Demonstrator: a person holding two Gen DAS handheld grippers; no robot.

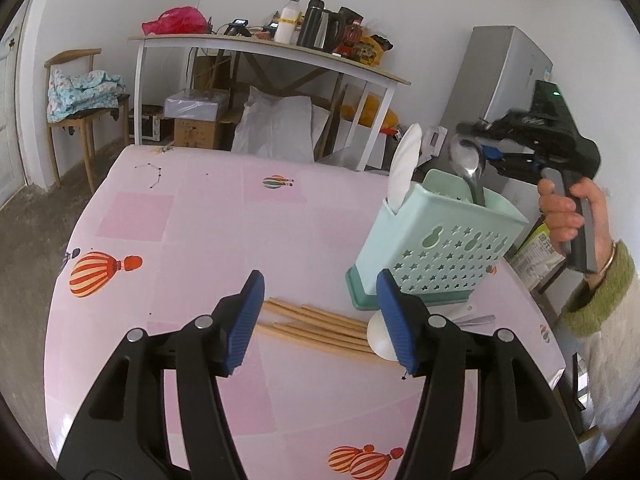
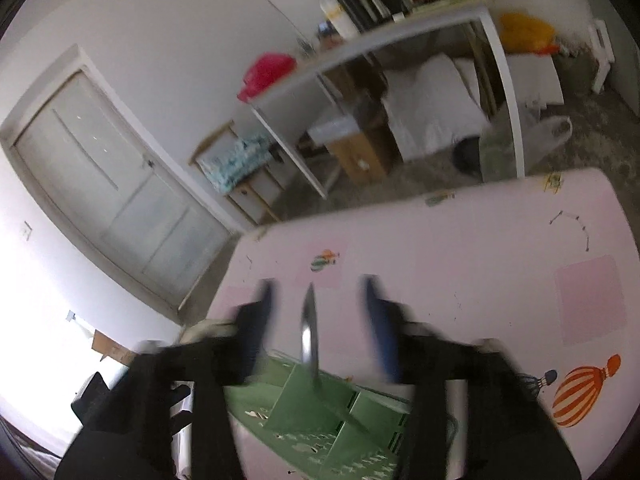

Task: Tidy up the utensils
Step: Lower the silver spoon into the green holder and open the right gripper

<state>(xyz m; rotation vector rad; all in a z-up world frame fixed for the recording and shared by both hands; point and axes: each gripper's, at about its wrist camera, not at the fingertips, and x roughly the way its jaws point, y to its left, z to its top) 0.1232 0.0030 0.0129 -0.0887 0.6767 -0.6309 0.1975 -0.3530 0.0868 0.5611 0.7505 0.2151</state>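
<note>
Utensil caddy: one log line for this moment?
caddy: holds metal spoon, white spoon | right tool: open, spoon released | left tool: open above chopsticks

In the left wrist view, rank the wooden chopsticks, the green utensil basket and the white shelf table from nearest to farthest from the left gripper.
1. Wooden chopsticks: lying on the table just beyond the left gripper.
2. Green utensil basket: farther, toward the right.
3. White shelf table: off the pink table, against the back wall.
</note>
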